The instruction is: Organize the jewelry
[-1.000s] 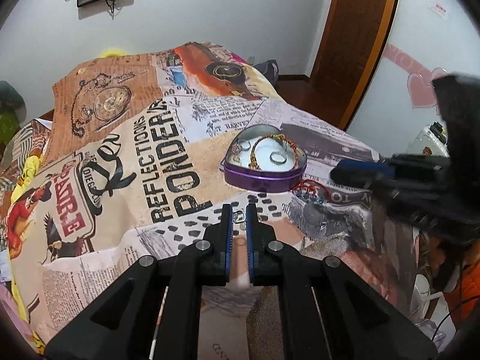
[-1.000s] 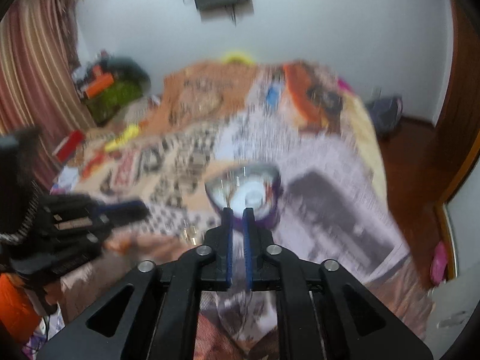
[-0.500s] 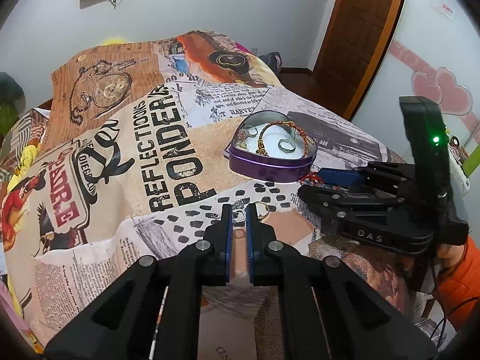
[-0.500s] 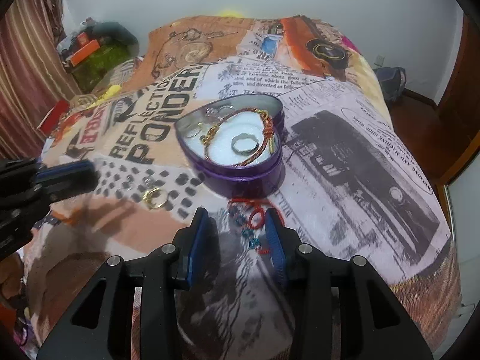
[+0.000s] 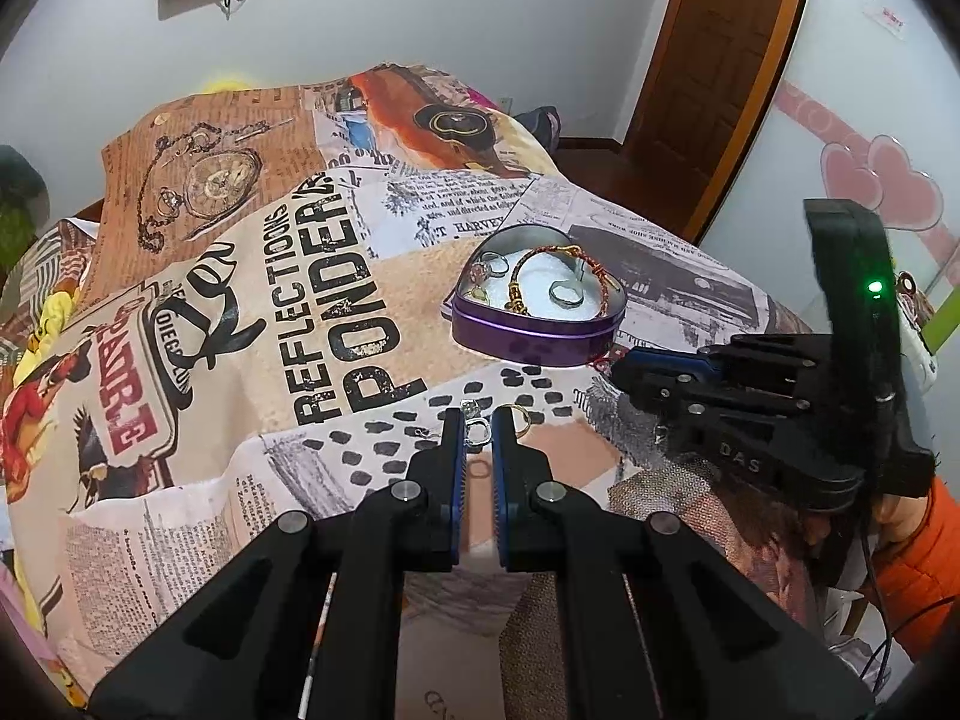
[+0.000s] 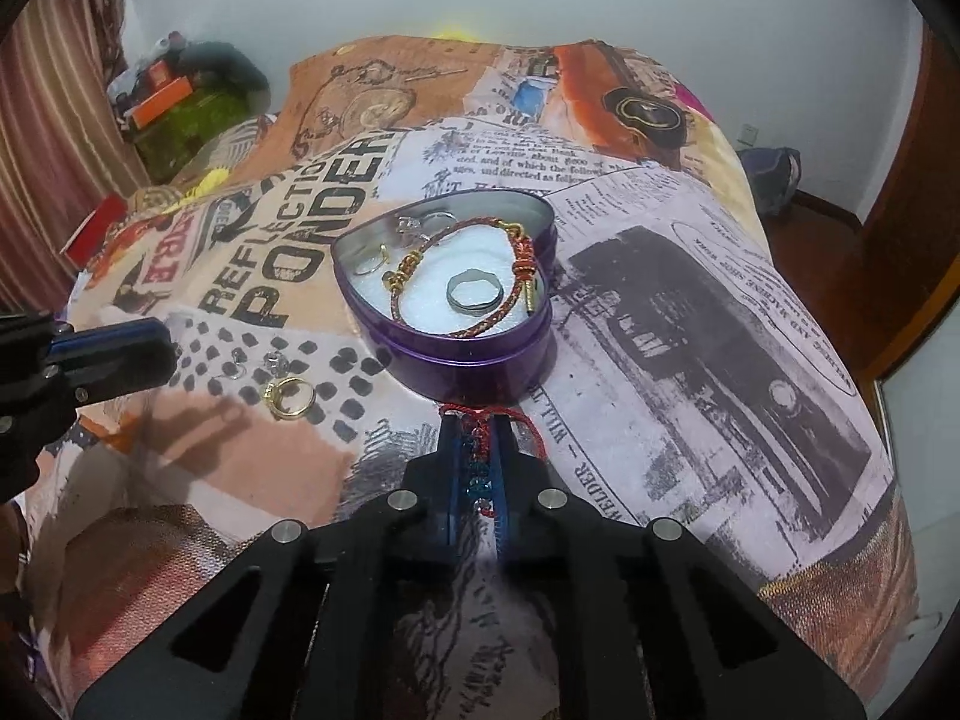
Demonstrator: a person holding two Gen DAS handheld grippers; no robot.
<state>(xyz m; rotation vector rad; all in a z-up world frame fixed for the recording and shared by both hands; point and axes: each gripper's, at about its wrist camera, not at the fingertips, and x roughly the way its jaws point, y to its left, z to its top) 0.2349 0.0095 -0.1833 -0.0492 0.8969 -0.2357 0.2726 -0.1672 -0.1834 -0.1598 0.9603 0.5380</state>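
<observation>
A purple heart-shaped tin (image 6: 456,354) sits on the printed bedspread, holding a braided red-gold bracelet (image 6: 480,276), a silver band (image 6: 473,293) and small rings. Just in front of the tin, my right gripper (image 6: 477,420) is closing its jaws on a red cord bracelet (image 6: 528,426) with blue beads, and the pads press on it. A gold ring (image 6: 289,397) and small silver pieces (image 6: 273,362) lie loose to the left. My left gripper (image 5: 478,420) is shut and empty, its tips just above a silver piece (image 5: 478,432) near the gold ring (image 5: 521,417).
The bedspread (image 5: 270,312) covers the whole bed and drops off at the right edge (image 6: 870,480). A wooden door (image 5: 708,72) stands at the back right. A striped curtain (image 6: 48,132) and a pile of clutter (image 6: 186,102) are at the left.
My right gripper came down in front of the tin and its jaws went from wide apart to closed on the red cord bracelet. The left gripper stayed where it was, shut.
</observation>
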